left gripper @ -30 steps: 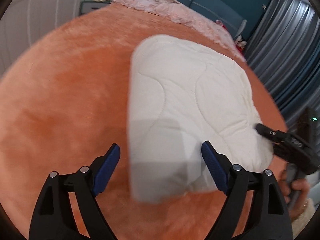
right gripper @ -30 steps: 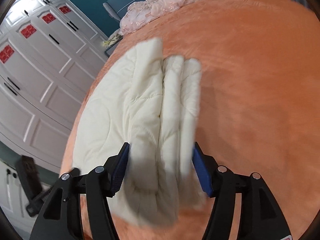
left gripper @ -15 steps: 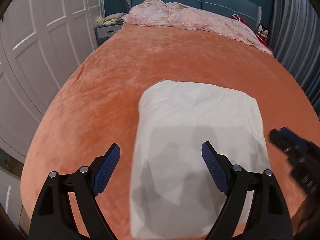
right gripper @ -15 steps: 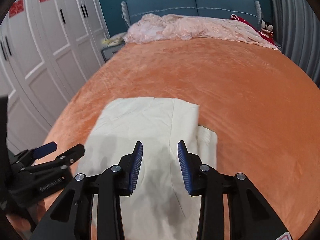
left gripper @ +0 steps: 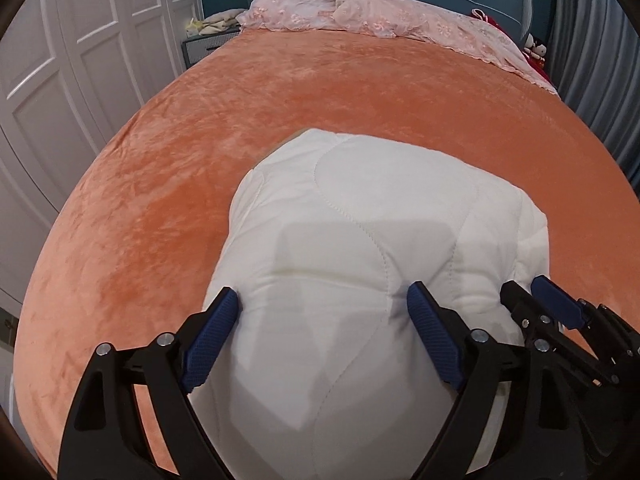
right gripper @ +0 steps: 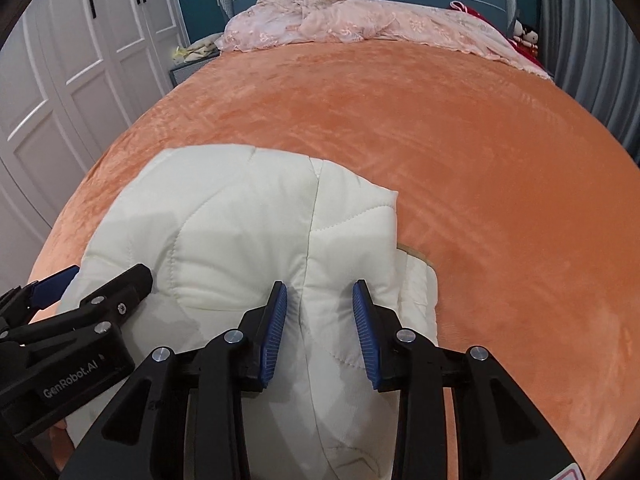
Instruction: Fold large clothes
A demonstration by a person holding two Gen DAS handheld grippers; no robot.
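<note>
The left gripper [left gripper: 322, 316] opens its jaws astride the folded white quilt [left gripper: 360, 240]; the right gripper [right gripper: 319, 300] pinches a quilt ridge on the orange bedspread [right gripper: 480, 160].

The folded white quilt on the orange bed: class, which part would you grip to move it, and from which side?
Probably the thick near edge of the folded white quilt, approached from the foot of the orange bed. Its layered open edges lie on the right, so pinching every layer there should keep the stack from unfolding.
</note>
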